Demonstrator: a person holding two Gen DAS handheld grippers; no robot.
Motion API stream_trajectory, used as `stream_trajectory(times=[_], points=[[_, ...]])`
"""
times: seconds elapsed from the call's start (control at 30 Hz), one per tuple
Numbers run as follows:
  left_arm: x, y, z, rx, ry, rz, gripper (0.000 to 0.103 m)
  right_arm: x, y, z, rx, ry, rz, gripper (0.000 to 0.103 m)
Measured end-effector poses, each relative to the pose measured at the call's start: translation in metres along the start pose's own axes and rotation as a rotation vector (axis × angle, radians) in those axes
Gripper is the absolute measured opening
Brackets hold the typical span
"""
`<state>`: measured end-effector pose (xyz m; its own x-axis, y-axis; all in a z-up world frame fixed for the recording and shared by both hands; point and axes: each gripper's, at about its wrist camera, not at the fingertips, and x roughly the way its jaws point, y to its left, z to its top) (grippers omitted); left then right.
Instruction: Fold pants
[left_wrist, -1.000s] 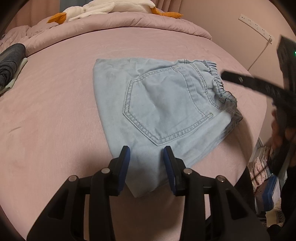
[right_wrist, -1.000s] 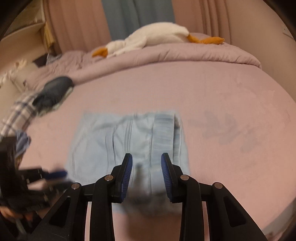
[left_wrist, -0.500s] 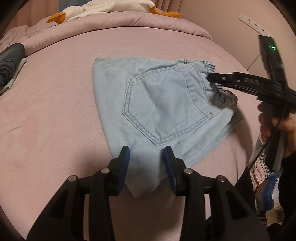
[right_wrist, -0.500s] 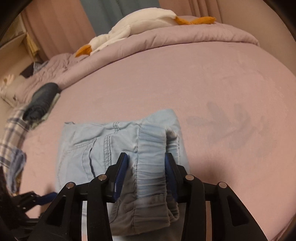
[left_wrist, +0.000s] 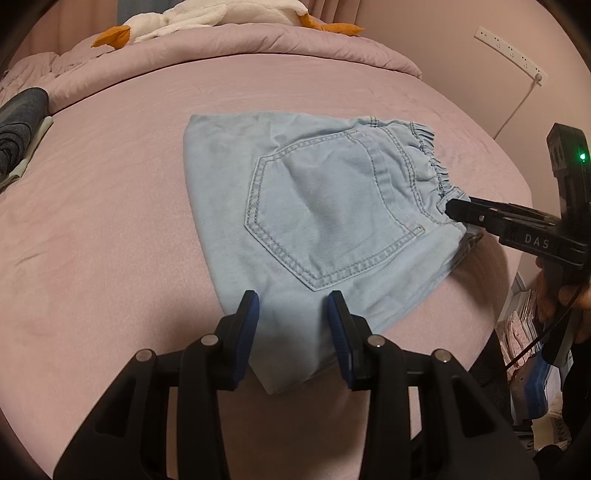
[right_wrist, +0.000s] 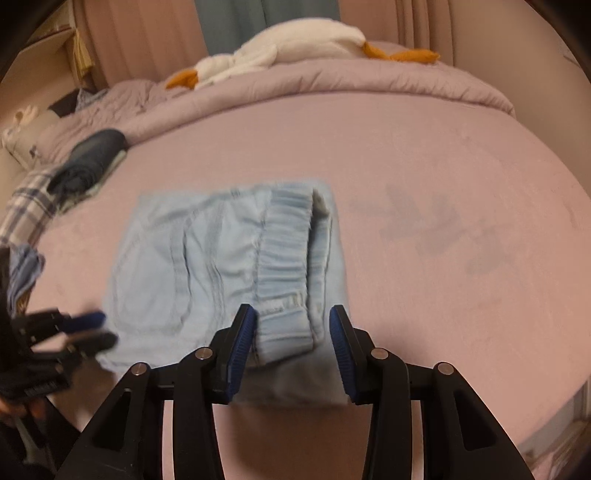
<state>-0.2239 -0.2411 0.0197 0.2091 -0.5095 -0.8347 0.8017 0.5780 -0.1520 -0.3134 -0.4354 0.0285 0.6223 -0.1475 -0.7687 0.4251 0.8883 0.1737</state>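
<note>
Light blue denim pants (left_wrist: 325, 218) lie folded into a compact block on the pink bed, back pocket up, elastic waistband to the right. My left gripper (left_wrist: 291, 332) is open just above the block's near corner, touching nothing. My right gripper (right_wrist: 291, 339) is open with its jaws on either side of the waistband end (right_wrist: 284, 325), not closed on it. It also shows in the left wrist view (left_wrist: 458, 208), with its tip at the waistband edge. The pants fill the middle of the right wrist view (right_wrist: 221, 266), which is blurred.
A pink bed (left_wrist: 110, 258) carries everything. A rolled pink duvet (left_wrist: 240, 48) and a white goose plush (left_wrist: 207, 18) lie at the far end. Dark folded clothes (left_wrist: 18, 122) sit at the far left, plaid cloth (right_wrist: 26, 206) beside them. The bed edge drops off at the right (left_wrist: 491, 314).
My right gripper has pulled back from over the waistband and now stands lower at its near end. The left gripper has not moved. The pants stay flat.
</note>
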Motion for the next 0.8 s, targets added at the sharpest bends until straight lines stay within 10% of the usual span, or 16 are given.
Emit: stream_trajectory(times=[0.8], points=[[-0.004,0.008,-0.001,-0.066,-0.018,-0.032,0.048,-0.012,-0.011,-0.015,0.112,0.007,0.083,0.053]])
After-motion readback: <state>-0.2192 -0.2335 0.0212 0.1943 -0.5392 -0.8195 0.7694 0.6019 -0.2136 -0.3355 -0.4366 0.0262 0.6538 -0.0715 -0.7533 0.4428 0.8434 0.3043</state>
